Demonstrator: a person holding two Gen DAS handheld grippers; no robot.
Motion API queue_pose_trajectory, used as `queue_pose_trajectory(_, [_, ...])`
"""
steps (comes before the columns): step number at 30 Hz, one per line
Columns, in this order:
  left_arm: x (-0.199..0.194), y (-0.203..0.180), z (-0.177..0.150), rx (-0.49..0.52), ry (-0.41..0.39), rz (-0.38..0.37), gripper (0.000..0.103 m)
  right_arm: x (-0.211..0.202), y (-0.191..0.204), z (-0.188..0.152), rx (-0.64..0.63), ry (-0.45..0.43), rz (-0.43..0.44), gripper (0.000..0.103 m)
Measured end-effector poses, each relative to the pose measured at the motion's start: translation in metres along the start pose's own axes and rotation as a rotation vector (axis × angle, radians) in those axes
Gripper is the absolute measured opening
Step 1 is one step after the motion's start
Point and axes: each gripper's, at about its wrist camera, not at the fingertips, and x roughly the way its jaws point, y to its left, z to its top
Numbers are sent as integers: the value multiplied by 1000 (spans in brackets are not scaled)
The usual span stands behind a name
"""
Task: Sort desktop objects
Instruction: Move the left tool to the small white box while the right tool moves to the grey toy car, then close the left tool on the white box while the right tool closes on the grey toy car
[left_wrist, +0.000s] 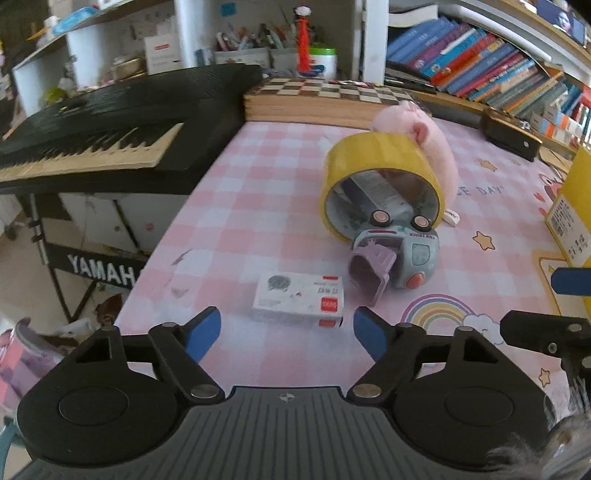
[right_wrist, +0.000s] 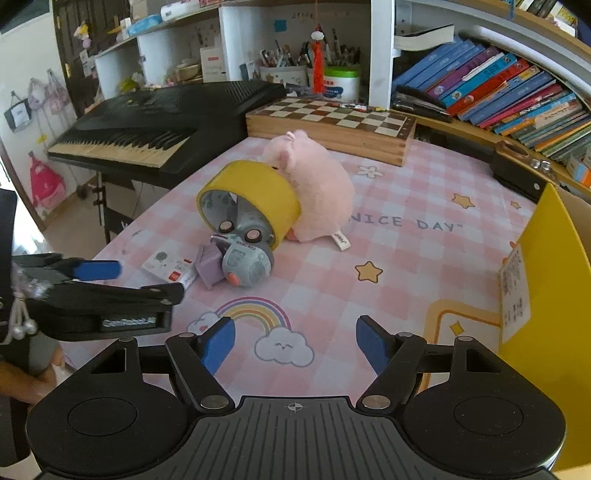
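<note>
Ahead of our blue finger pads (left_wrist: 201, 334) we see a pink-and-white checked tablecloth (left_wrist: 258, 177) with a pastel rainbow (right_wrist: 255, 314). Beyond them stand a yellow tape roll (left_wrist: 380, 155), a pink plush (right_wrist: 321, 184) and a grey toy truck (left_wrist: 410, 258).

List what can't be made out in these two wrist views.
- Toy truck: rear hidden inside the yellow tape roll, both views.
- Pink plush: face turned away and blocked by the roll.
- Yellow box: cut off by the right edge; contents unseen.
- Small white box: print too small to read.
</note>
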Motion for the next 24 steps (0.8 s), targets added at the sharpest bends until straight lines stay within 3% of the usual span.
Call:
queue_pose_trajectory(4, [12, -1, 4, 29, -12, -17, 68, 7, 2, 6, 3, -4, 12, 74])
queue_pose_trajectory(7, [14, 2, 7, 29, -22, -60, 52, 13, 4, 10, -1, -2, 22, 74])
queue_pose_trajectory(13, [5, 18, 5, -48, 27, -51, 51, 30, 9, 18, -5, 15, 59, 74])
queue_pose_trajectory(18, [-19, 41, -5, -166, 37, -5, 51, 50, 19, 22, -21, 16, 77, 82])
queue_pose_trajectory(24, [-32, 50, -10, -215, 48, 10, 51, 75, 31, 28, -62, 19, 94, 84])
